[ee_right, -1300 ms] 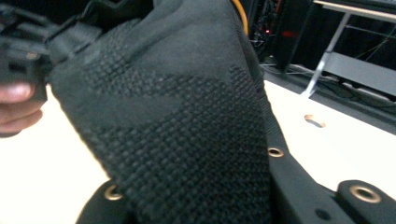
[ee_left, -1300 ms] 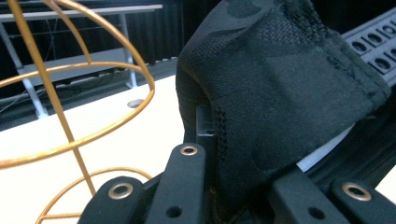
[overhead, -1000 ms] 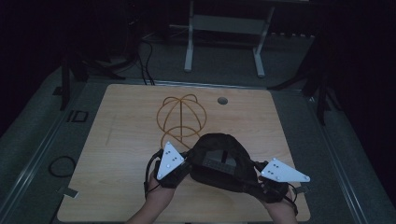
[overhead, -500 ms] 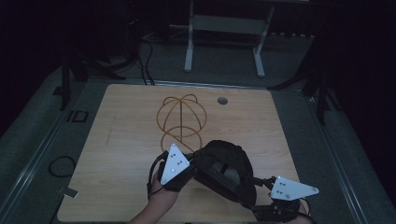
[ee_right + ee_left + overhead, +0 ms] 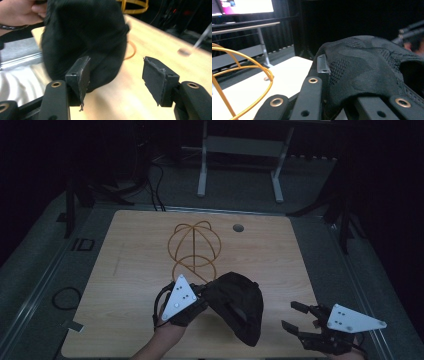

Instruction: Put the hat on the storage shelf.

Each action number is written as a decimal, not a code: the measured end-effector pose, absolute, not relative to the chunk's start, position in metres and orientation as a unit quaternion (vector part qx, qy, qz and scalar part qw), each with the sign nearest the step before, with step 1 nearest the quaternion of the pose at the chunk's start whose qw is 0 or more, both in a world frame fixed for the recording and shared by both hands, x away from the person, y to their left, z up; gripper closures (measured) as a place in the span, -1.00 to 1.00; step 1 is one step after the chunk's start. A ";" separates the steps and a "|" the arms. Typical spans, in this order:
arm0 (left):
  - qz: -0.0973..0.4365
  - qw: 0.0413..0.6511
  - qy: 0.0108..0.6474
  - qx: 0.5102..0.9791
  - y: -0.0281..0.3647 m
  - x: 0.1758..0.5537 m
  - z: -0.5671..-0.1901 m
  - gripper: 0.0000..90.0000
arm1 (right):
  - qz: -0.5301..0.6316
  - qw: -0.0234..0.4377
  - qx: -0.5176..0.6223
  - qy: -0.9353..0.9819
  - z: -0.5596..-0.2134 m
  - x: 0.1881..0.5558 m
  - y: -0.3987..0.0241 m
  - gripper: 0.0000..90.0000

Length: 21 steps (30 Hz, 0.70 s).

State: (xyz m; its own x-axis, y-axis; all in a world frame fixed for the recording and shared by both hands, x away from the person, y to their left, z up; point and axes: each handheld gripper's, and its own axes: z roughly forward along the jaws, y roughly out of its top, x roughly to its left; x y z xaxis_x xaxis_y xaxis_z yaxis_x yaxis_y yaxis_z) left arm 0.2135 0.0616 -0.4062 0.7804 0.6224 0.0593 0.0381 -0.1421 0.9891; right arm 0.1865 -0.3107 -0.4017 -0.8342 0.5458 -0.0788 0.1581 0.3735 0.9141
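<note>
The left gripper (image 5: 202, 296) is closed firmly on the edge of a black cap (image 5: 237, 312) and holds it just above the near part of the wooden table (image 5: 130, 270), close in front of the gold wire stand (image 5: 194, 247). The right gripper (image 5: 295, 316) is apart from the cap at the near right; its jaws have just been closing a little but stand partly open with nothing between them. To do this step well, I think the left grip should stay tight on the edge while the right gripper comes back to take the opposite edge, so the soft crown does not fold. The cap is a limp knitted fabric with mesh zones; the stand is made of thin, stiff, round loops.
</note>
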 end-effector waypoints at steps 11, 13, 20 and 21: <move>0.179 0.637 0.170 0.731 0.077 0.220 -0.406 0.95 | 0.511 0.195 0.112 0.830 -0.389 0.212 -0.261 0.06; 0.178 0.636 0.171 0.731 0.076 0.220 -0.406 0.95 | 0.510 0.192 0.101 0.832 -0.389 0.212 -0.256 0.05; 0.167 0.641 0.177 0.728 0.078 0.223 -0.406 0.95 | 0.507 0.188 0.053 0.840 -0.387 0.215 -0.234 0.29; 0.167 0.641 0.177 0.728 0.078 0.223 -0.406 0.95 | 0.507 0.188 0.053 0.840 -0.387 0.215 -0.234 0.29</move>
